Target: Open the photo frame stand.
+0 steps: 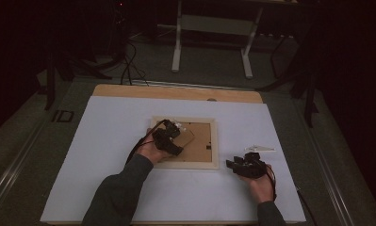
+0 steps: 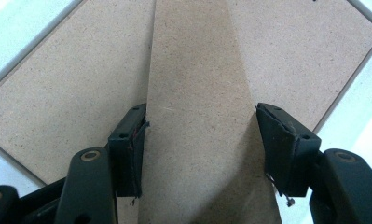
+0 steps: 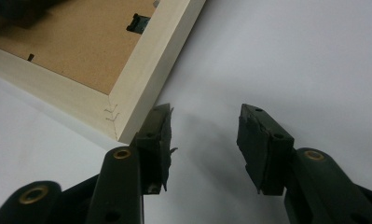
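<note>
– Stand [image 2: 193, 56] of the picture frame, is it taken already? What do your tongs do?

– I believe yes. The left gripper [image 2: 200, 109] has the stand between its jaws, and the pads lie against its two long edges, so I read this as a grip across the width. The right gripper [image 3: 204, 116] is released, with nothing between the jaws. It waits over the white table [image 3: 291, 56], just beside one corner of the frame [image 3: 141, 79].

– Where is the stand exactly?

– It is on the back of the frame, above the brown backing board [image 2: 81, 84]. The frame lies face down near the middle of the table.

– How will it handle?

– I judge it is light, thin and stiff, a pressed fibreboard strip. It gets narrower away from me, so the pads can slide along the edges. I would hold it at the wide part and swing it slowly, because its joint to the board is probably weak. The wooden frame is heavier, and it may carry glass below, so no hard pushing.

– What can you not see?

– The stand's joint and its far tip are cut off. The high view is dark, and my left hand [image 1: 150, 150] covers part of the board. A black clip [image 3: 138, 22] shows at the frame's inner edge, but I cannot tell if it is turned shut. A small pale thing [image 1: 261, 149] lies near the right gripper, and I cannot make out what it is.
</note>
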Action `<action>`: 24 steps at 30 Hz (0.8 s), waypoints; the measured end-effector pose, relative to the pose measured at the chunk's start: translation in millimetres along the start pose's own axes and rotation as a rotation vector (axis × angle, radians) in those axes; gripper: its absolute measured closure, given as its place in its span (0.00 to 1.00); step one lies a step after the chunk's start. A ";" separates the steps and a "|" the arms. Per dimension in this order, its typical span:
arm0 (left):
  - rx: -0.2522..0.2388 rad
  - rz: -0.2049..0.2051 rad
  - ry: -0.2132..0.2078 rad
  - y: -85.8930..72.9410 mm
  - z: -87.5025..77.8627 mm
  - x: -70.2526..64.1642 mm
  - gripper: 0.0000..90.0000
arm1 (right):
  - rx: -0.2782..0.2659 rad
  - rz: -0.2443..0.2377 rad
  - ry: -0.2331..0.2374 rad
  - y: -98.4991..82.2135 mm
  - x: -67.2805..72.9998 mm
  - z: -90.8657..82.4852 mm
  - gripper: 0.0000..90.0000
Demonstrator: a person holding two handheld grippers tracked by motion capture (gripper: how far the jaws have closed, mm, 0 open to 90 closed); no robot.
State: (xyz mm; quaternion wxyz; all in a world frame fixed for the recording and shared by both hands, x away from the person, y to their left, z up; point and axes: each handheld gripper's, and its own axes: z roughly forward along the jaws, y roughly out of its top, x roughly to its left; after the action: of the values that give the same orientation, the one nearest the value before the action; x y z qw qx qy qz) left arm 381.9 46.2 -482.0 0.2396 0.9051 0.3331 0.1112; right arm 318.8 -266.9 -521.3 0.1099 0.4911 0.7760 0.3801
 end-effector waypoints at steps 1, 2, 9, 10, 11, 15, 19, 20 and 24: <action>0.000 0.005 0.004 0.0 -0.6 -0.4 0.44 | -0.002 0.001 0.001 0.1 -0.2 -0.3 0.60; 0.000 0.005 0.004 0.0 -0.6 -0.4 0.44 | -0.004 0.002 0.001 0.1 -0.4 -0.6 0.60; -0.012 0.014 0.026 -0.8 -3.1 -4.6 0.44 | -0.002 -0.001 0.000 -0.1 0.0 -0.3 0.60; -0.012 0.017 0.029 -0.9 -3.4 -4.9 0.44 | -0.003 -0.002 0.000 -0.2 -0.1 -0.4 0.60; -0.013 0.020 0.033 -1.0 -3.7 -5.4 0.44 | -0.003 -0.001 -0.001 -0.3 -0.2 -0.5 0.60; -0.022 0.022 0.046 -1.9 -5.1 -8.2 0.44 | -0.004 0.000 -0.001 -0.4 -0.6 -0.7 0.60; -0.029 0.026 0.057 -3.0 -6.1 -10.1 0.44 | -0.001 -0.001 -0.002 -0.5 -0.1 -0.6 0.60; -0.031 0.026 0.060 -3.2 -6.2 -10.6 0.44 | -0.003 -0.001 -0.002 -0.5 -0.1 -0.8 0.60; -0.038 0.030 0.070 -4.1 -7.3 -12.4 0.44 | -0.005 0.003 0.000 -0.5 -1.0 -1.7 0.60</action>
State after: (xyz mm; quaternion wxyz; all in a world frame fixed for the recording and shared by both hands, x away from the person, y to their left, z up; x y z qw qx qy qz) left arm 367.7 43.4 -478.3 0.2433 0.9009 0.3254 0.1527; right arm 318.0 -268.7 -520.7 0.1105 0.4920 0.7743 0.3822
